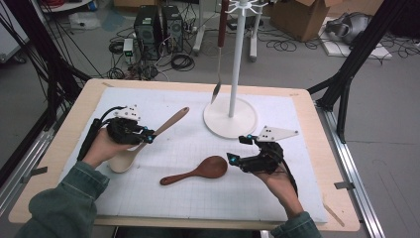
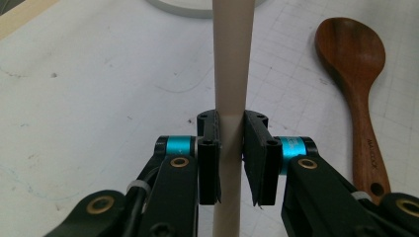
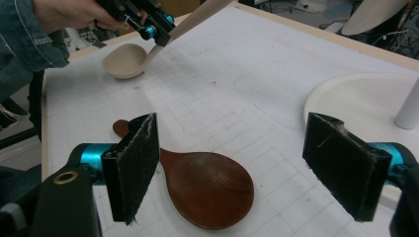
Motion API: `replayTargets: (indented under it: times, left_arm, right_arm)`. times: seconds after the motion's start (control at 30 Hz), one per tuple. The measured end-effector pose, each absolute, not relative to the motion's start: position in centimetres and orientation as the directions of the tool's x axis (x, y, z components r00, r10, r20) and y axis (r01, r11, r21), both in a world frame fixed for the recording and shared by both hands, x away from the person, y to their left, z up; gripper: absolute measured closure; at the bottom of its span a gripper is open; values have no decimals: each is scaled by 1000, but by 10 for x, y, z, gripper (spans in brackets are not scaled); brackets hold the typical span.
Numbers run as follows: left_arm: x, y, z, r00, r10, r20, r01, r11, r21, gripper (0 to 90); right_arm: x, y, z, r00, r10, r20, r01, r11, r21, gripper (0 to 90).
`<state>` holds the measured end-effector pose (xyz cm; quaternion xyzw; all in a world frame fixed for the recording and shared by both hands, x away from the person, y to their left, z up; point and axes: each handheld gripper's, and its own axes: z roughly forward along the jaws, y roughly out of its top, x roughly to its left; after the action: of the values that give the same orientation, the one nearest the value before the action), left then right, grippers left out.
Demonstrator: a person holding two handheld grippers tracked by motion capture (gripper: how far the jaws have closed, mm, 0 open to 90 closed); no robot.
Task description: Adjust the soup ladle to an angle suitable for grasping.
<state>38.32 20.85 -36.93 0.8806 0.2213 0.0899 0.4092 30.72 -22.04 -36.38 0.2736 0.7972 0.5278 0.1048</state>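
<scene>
A pale wooden ladle (image 1: 168, 123) has its bowl resting on the white mat (image 1: 163, 193) at the left and its handle slanting up to the right. My left gripper (image 1: 147, 136) is shut on that handle. In the left gripper view the two jaws of the left gripper (image 2: 231, 123) clamp the ladle's pale handle (image 2: 232, 49). A dark wooden spoon (image 1: 198, 171) lies flat at the mat's middle. My right gripper (image 1: 236, 149) is open just right of the spoon's bowl. In the right gripper view the spoon (image 3: 207, 187) lies between and below the right gripper's (image 3: 237, 168) wide-apart pads.
A white utensil stand (image 1: 236, 59) with a round base (image 1: 242, 124) rises at the back centre. A spatula with a dark red handle (image 1: 222, 34) hangs from its hooks. Computer towers, cables and cardboard boxes sit on the floor beyond the table.
</scene>
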Motion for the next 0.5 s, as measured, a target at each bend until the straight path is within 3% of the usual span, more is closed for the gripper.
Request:
replayTargets:
  times: [0.5]
  left_arm:
    - [372, 203, -368, 907, 420, -40, 287, -545, 788, 768]
  right_arm:
    - [315, -198, -357, -843, 525, 117, 324, 321, 890, 226]
